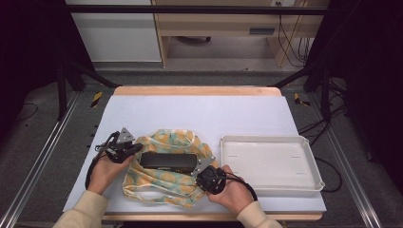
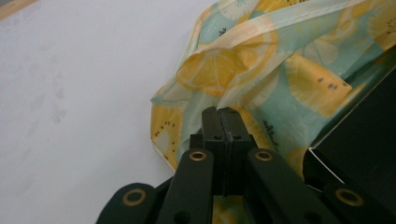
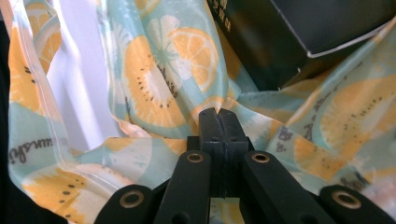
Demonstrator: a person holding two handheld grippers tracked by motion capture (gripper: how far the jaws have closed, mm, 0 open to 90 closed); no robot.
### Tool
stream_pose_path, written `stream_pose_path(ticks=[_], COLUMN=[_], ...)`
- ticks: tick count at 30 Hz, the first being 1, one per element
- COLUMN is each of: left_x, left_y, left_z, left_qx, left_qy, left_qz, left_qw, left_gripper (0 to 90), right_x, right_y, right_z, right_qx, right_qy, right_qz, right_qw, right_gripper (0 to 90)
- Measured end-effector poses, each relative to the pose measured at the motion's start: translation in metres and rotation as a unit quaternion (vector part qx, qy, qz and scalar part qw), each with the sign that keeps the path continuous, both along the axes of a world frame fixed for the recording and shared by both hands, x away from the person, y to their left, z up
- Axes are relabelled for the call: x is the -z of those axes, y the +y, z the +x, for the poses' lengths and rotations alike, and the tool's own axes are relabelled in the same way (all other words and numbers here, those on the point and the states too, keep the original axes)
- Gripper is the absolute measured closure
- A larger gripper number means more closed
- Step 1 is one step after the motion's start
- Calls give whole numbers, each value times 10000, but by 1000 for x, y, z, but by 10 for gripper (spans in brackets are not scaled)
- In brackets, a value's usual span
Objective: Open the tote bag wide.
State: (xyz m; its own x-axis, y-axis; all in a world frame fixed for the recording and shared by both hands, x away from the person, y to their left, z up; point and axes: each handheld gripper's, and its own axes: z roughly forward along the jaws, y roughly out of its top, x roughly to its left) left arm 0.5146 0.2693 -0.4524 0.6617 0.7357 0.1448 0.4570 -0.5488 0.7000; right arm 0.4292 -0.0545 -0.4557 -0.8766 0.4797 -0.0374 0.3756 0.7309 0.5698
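white table (image 1: 199, 114): both jaws pinch fruit-print bag (image 1: 166, 178) edges.

Item count, as visible:

- Fruit-print cloth bag (image 1: 164, 183): one, lying on the tabletop (image 1: 199, 114).
- Black box (image 1: 168, 161): one, resting in the opening of the bag.
- White tray (image 1: 311, 183): one, set to the right of the bag.
- Hand-held grippers: two, namely the left hand-held gripper (image 1: 135, 147) and the right hand-held gripper (image 1: 201, 167), each clamped on the bag fabric.
- Hands: two, one per gripper.
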Motion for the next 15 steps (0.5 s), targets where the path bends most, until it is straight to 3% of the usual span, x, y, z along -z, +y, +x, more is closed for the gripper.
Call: stream_pose_path(ticks=[5, 15], left_x=[4, 7], left_y=[2, 4], left_z=[5, 8], left_qx=[-74, -118], left_qy=[94, 144], left_qz=[94, 391], left_qw=[9999, 9991], left_gripper=[900, 900], right_x=[1, 2], right_y=[-2, -3], right_z=[-2, -2], right_qx=[-13, -65], right_qy=[111, 102], right_qz=[55, 35], right_qw=[9999, 9999], right_gripper=[900, 900])
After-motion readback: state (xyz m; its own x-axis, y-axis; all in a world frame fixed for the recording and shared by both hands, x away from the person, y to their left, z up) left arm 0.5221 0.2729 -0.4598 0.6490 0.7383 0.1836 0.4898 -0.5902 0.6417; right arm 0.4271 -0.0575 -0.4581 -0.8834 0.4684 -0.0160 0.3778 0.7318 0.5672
